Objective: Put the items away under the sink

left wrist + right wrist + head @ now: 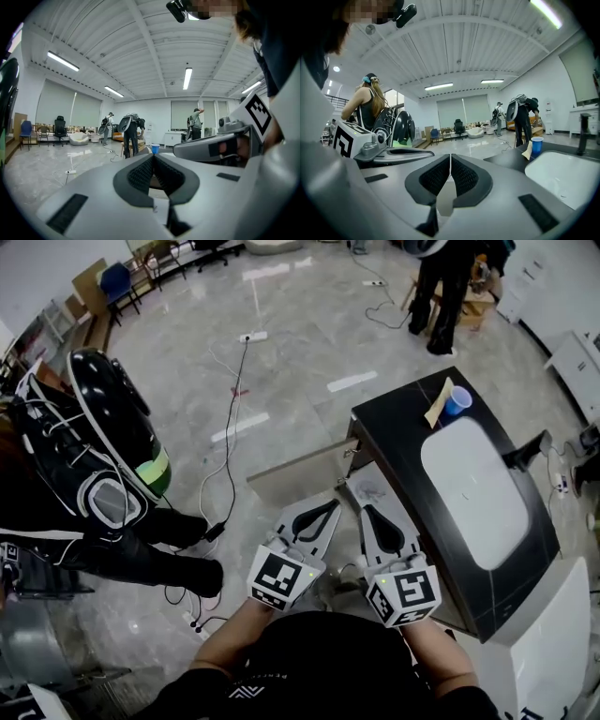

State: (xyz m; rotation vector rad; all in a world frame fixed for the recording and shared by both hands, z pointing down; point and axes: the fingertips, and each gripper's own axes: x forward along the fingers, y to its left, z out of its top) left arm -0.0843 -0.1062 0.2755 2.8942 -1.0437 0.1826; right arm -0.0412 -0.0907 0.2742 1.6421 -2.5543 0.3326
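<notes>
I hold both grippers side by side at the vanity's near end. The left gripper (328, 510) has its ribbed black pads (140, 174) pressed together on nothing. The right gripper (372, 514) is likewise closed and empty. The blue plastic cup (457, 400) stands touching a tan cloth (438, 405) on the far corner of the glossy black countertop (394, 437), beyond the white oval basin (473, 488). Below, a flat beige cabinet door (298, 474) stands open.

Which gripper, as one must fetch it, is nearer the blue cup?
Right. In the head view the right gripper is below-left of the cup, at the counter; the left gripper is farther left.
</notes>
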